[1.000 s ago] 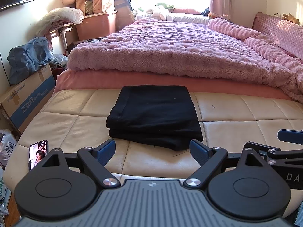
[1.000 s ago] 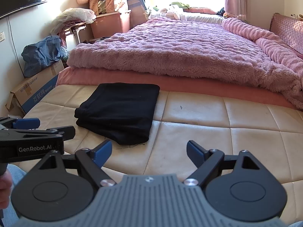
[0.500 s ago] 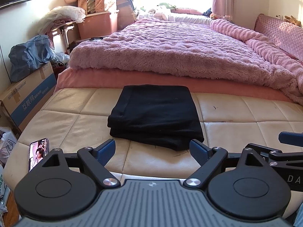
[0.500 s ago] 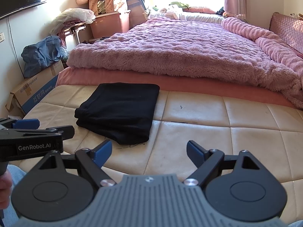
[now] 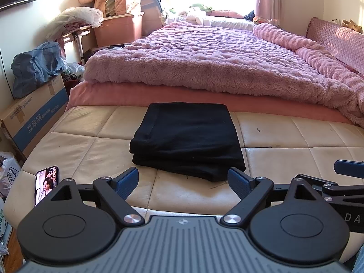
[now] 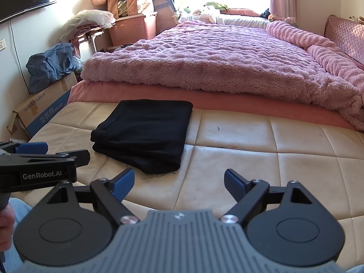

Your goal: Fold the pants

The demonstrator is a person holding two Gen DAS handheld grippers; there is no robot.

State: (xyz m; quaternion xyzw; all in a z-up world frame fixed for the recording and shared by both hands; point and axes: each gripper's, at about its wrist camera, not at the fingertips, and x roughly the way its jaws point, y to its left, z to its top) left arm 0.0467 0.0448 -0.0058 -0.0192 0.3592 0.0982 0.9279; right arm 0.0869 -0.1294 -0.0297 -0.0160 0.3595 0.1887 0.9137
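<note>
The left gripper (image 5: 183, 179) is held level with its jaws spread wide and nothing between them; the right gripper (image 6: 179, 180) sits just beside it, jaws equally wide and empty, a hand (image 6: 6, 225) gripping the left handle

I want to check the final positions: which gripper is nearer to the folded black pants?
Left. The left gripper is open directly before the folded black pants, just short of their near edge. The right gripper, also open, sits off to their right.

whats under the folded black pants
The folded black pants lie flat on the cream quilted leather bench at the foot of the bed. Only bare bench panels show around them; whatever lies beneath the stacked layers is covered.
</note>
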